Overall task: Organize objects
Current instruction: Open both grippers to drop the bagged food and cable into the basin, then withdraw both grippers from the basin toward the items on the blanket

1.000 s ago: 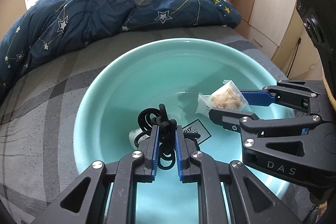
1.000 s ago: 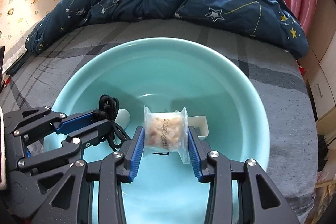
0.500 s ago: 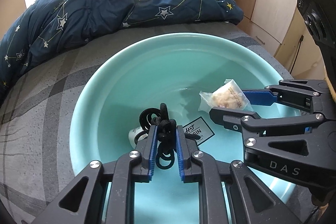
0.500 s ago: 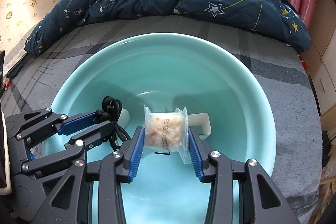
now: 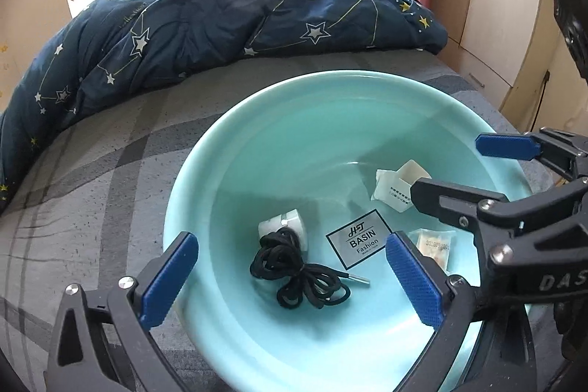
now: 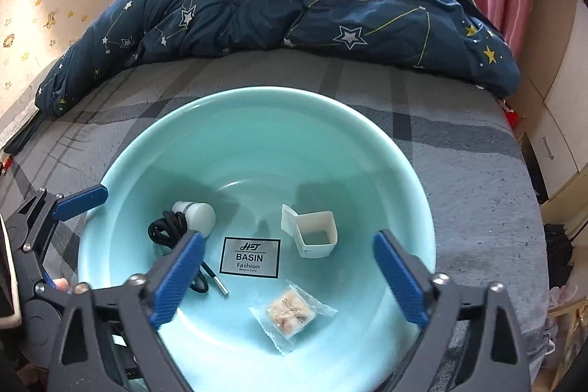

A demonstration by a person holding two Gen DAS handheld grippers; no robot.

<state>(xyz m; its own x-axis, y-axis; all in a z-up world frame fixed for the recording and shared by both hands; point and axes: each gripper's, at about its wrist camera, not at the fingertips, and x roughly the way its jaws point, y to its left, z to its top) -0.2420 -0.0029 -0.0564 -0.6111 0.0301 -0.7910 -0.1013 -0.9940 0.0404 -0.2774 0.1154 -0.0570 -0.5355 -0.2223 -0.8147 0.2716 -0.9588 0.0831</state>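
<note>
A turquoise basin (image 5: 228,149) (image 6: 257,101) sits on the bed. In it lie a coiled black cord (image 5: 297,274) (image 6: 165,232) against a small white cylinder (image 5: 283,226) (image 6: 196,214), an open white box (image 5: 398,182) (image 6: 316,237), and a clear snack packet (image 6: 292,313) (image 5: 435,247). My left gripper (image 5: 294,278) is open and empty above the cord. My right gripper (image 6: 290,278) is open and empty above the packet.
A dark blue star-print duvet (image 5: 220,17) (image 6: 294,10) is piled at the far side of the grey plaid bed (image 5: 92,179) (image 6: 477,179). Wooden cupboards (image 5: 507,6) stand to the right. A label (image 6: 251,258) marked BASIN is on the basin floor.
Both grippers have opened and pulled back. The cord dropped from the left gripper and the snack packet from the right; both now lie on the basin floor.
</note>
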